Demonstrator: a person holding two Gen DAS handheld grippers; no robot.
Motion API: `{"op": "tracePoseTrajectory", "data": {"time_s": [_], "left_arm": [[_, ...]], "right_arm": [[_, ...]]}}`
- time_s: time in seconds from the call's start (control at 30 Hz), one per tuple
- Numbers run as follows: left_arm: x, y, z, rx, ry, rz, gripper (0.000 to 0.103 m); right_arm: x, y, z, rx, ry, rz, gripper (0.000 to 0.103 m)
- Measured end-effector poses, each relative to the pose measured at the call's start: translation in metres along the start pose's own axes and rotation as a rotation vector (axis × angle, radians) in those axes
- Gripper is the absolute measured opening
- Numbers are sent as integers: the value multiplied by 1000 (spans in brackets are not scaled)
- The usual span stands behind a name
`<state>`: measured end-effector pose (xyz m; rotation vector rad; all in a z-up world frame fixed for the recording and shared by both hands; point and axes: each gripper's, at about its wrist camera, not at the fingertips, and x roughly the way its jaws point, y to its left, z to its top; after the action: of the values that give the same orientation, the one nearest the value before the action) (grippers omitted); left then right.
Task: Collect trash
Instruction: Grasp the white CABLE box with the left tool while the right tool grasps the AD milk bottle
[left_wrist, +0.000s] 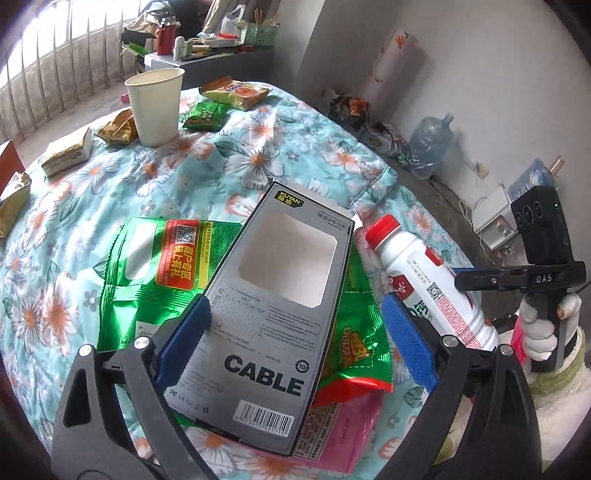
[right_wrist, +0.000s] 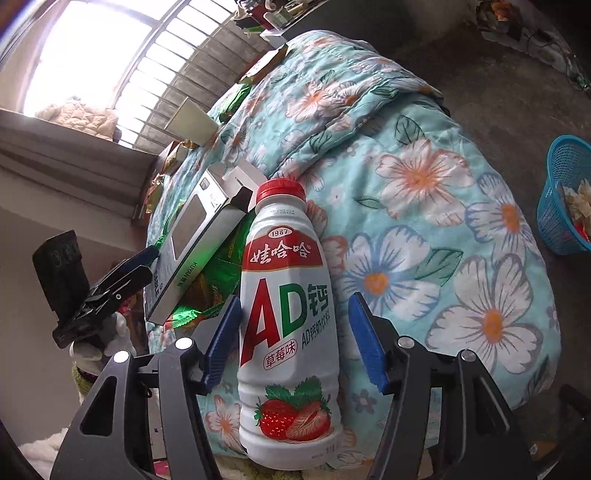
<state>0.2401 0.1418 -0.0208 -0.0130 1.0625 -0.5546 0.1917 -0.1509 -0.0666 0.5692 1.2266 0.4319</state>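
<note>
The left gripper (left_wrist: 295, 325) has its jaws spread around a grey cable box (left_wrist: 266, 325) lying on a green snack bag (left_wrist: 147, 273) on the floral quilt (left_wrist: 258, 155); one blue pad touches the box's edge, the other stands clear. The right gripper (right_wrist: 295, 339) straddles a white strawberry milk bottle (right_wrist: 288, 332) with a red cap, jaws partly open, one pad at the bottle's side, the other just apart. A paper cup (left_wrist: 157, 107) and wrappers sit farther off. A blue basket (right_wrist: 565, 199) stands on the floor.
</note>
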Motion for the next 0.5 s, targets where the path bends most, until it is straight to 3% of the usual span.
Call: {"op": "tracePoseTrajectory", "data": {"time_s": [0.23, 0.37, 0.5], "left_arm": [[19, -14, 11, 147, 93, 67, 90], [26, -16, 17, 171, 112, 107, 90], [47, -10, 19, 137, 205, 121, 90]], "right_arm": [[11, 2, 1, -18, 28, 35, 64], [16, 8, 3, -30, 38, 49, 64], [23, 14, 3, -36, 53, 54, 68]]}}
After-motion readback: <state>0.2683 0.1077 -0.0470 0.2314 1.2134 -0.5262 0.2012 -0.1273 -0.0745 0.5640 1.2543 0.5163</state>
